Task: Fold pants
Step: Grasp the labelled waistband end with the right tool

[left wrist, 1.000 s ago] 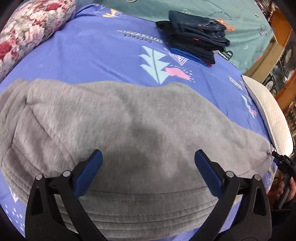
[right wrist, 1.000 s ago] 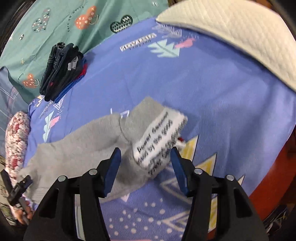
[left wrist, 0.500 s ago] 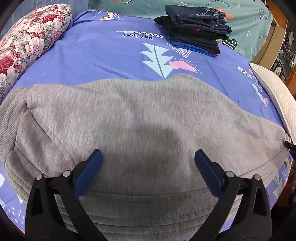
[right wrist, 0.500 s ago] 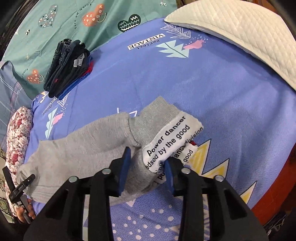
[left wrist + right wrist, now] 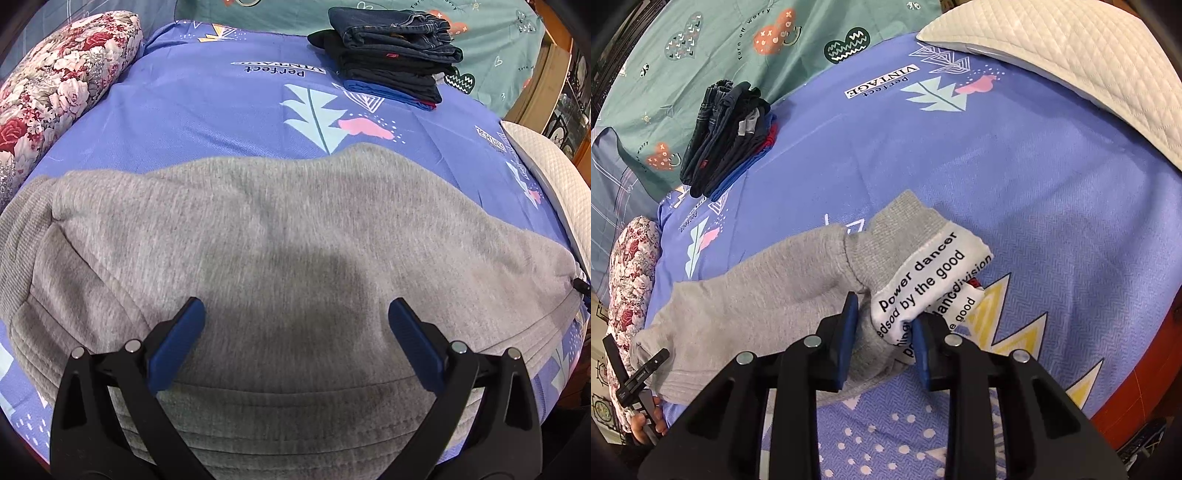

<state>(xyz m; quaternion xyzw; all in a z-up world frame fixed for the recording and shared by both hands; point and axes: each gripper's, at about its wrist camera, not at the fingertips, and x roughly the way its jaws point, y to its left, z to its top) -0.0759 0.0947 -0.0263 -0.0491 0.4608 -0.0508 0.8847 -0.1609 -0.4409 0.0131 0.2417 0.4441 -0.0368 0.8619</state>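
We see the grey fleece sweatpants [image 5: 295, 236] lying flat and lengthwise across the blue printed bedsheet [image 5: 207, 110], waist end under our left gripper [image 5: 295, 343]. Its blue-padded jaws stand wide apart above the waistband, the cloth spread beneath and between them, neither pad pinching it. At the other end, our right gripper [image 5: 884, 328] has its jaws narrowed on the ribbed ankle cuffs, clamped around the bunched grey knit and the white band printed with black lettering [image 5: 923, 280]. The legs run from there toward the left gripper. Beyond the pants we spot a stack of folded dark jeans [image 5: 391, 55], a floral bolster pillow [image 5: 55, 85], and a white quilted pillow [image 5: 1071, 48].
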